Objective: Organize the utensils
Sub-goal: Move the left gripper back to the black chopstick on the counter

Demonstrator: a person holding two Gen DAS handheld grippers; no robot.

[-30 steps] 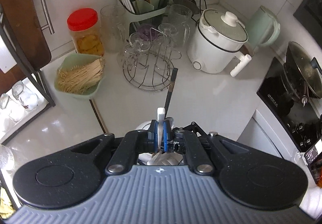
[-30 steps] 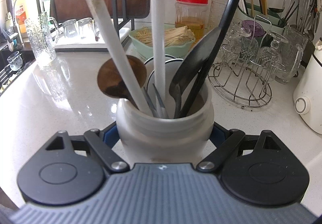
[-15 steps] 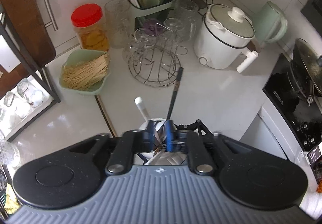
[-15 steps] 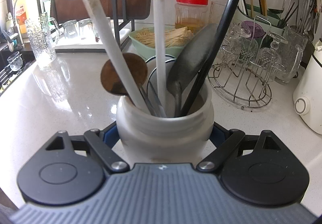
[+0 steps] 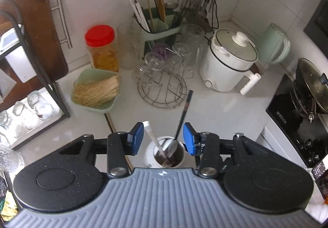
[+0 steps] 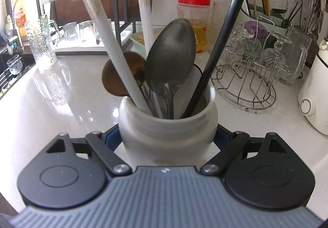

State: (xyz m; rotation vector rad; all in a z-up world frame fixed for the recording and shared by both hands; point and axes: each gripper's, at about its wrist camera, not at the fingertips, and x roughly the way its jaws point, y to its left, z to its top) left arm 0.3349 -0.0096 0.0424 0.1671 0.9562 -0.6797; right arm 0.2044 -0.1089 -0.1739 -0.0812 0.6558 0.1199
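Left gripper (image 5: 162, 138), angled steeply down above the white ceramic utensil jar (image 6: 167, 125), has just been opening, empty; right gripper (image 6: 167, 137) clamps the jar, upright on the white desk (image 6: 61, 105).

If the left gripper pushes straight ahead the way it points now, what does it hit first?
Probably the white-handled utensil standing in the white jar, between the open left gripper pads; depth is unclear.

Left tongs (image 5: 162, 138) opened, releasing the white handle (image 5: 152, 137).
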